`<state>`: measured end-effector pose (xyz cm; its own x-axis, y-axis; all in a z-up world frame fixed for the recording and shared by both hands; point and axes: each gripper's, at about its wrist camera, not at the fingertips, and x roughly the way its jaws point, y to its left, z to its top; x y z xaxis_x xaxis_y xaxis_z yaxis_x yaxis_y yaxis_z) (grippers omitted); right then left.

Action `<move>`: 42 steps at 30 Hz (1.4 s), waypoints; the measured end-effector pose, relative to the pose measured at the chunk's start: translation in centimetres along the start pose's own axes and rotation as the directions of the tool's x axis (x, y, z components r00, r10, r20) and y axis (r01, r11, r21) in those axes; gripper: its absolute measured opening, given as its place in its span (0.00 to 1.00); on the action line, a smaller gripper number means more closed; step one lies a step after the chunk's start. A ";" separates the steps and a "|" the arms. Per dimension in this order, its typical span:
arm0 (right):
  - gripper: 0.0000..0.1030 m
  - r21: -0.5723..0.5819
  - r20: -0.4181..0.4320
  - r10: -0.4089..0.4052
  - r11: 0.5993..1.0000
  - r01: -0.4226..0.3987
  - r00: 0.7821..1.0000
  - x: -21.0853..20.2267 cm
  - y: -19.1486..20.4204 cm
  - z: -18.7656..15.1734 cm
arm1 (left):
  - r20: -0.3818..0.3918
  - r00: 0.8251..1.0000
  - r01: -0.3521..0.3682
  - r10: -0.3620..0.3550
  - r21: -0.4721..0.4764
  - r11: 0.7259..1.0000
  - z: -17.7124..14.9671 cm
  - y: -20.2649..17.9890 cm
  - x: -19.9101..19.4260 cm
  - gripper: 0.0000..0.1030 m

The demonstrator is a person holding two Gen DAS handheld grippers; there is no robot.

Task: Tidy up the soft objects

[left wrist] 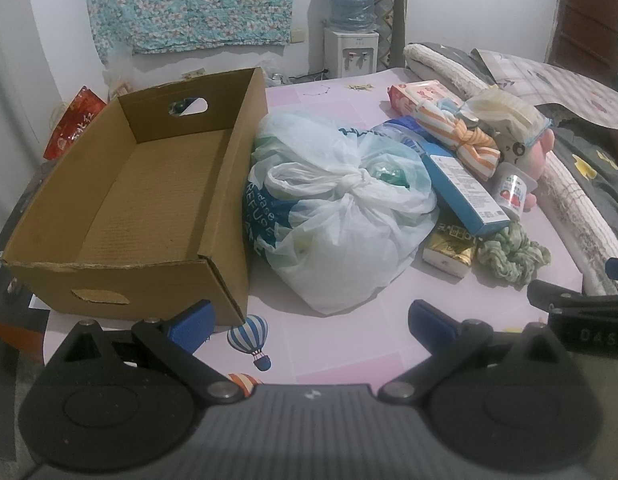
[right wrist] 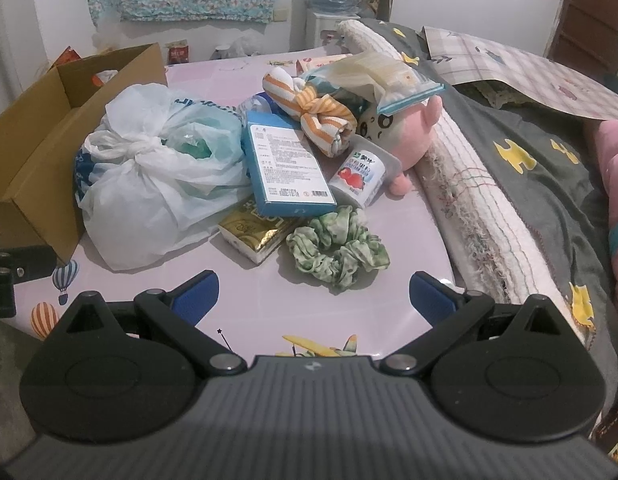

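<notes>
- Left gripper [left wrist: 309, 326]: jaws spread wide, nothing between them, touching nothing; it hangs over the pink table [left wrist: 349, 344] just short of the box and bag.
- Right gripper [right wrist: 313, 298]: likewise spread wide and empty, poised just short of the green scrunchie.
- Cardboard box [left wrist: 121, 200]: stands at the table's left and looks bare inside, so sorting appears not yet begun.
- Knotted plastic bag [left wrist: 341, 216]: lies against the box's right wall, outside it.
- Pink plush toy [right wrist: 405, 132]: at the rear of the pile, partly under a zip pouch [right wrist: 389, 80].
- Striped cloth bundle [right wrist: 317, 116]: lies beside the blue carton [right wrist: 285, 168], which is rigid.
- Green scrunchie [right wrist: 337, 250]: nearest the right gripper, just beside a gold packet [right wrist: 257, 236], possibly tissues; print unreadable.
- Judgement: every soft item remains outside the box; all remains to do.
</notes>
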<state>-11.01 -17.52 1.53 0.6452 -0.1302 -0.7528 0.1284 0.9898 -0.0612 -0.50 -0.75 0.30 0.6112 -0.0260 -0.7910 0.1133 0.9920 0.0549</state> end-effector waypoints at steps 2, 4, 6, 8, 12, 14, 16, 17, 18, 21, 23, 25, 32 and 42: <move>0.99 -0.001 0.001 0.000 1.000 0.000 1.000 0.0 0.0 0.0 | 0.001 1.000 0.000 0.000 -0.001 1.000 0.0 0.0 0.0 1.00; 0.99 -0.002 0.001 0.000 1.000 0.000 1.000 0.0 0.0 0.0 | -0.001 1.000 0.000 0.000 -0.001 1.000 0.0 0.0 0.0 1.00; 0.99 -0.002 0.003 0.000 1.000 0.000 1.000 0.0 0.0 0.0 | -0.001 1.000 0.000 0.000 0.000 1.000 0.0 0.0 0.0 1.00; 0.99 -0.002 0.003 -0.001 1.000 0.001 1.000 0.0 -0.1 0.0 | -0.001 1.000 -0.001 0.001 0.001 1.000 0.0 0.0 0.0 1.00; 0.99 -0.002 0.003 0.001 1.000 -0.001 1.000 0.0 -0.1 0.0 | -0.001 1.000 -0.002 0.002 0.001 1.000 0.0 0.0 0.0 1.00; 0.99 -0.003 0.005 0.000 1.000 0.000 1.000 0.0 -0.1 0.0 | 0.000 1.000 -0.002 0.002 0.001 1.000 0.0 0.0 0.0 1.00; 0.99 -0.004 0.004 0.001 1.000 -0.001 1.000 0.0 -0.1 0.0 | -0.001 1.000 -0.001 0.001 0.001 1.000 0.0 0.0 0.0 1.00; 0.99 -0.004 0.004 0.002 1.000 -0.002 1.000 0.0 -0.1 0.0 | 0.000 1.000 -0.001 0.001 0.001 1.000 0.0 0.0 0.0 1.00; 0.99 -0.005 0.004 0.002 1.000 -0.002 1.000 0.0 -0.2 0.1 | 0.000 1.000 -0.002 0.002 0.002 1.000 0.0 -0.1 0.0 1.00; 0.99 -0.009 0.006 0.002 1.000 -0.002 1.000 -0.1 -0.1 0.2 | 0.002 1.000 -0.002 0.002 0.003 1.000 0.0 -0.1 0.0 1.00; 0.99 -0.010 0.007 0.003 1.000 -0.003 1.000 -0.2 0.0 0.2 | 0.002 1.000 -0.003 0.003 0.004 1.000 0.1 -0.1 0.0 1.00; 0.99 -0.010 0.007 0.002 1.000 -0.002 1.000 -0.2 0.0 0.2 | 0.002 1.000 -0.003 0.003 0.004 1.000 0.1 -0.1 0.0 1.00; 0.99 -0.010 0.007 0.003 1.000 -0.003 1.000 -0.2 0.0 0.2 | 0.000 1.000 -0.004 0.004 0.007 1.000 0.1 -0.2 0.0 1.00; 0.99 -0.007 0.009 0.003 1.000 -0.003 1.000 -0.2 0.1 0.2 | -0.004 1.000 -0.008 0.008 0.008 1.000 0.1 -0.1 0.0 1.00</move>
<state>-11.01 -17.45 1.79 0.6527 -0.1280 -0.7468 0.1210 0.9906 -0.0640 -0.49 -0.81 0.35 0.6088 -0.0180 -0.7931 0.1149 0.9912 0.0657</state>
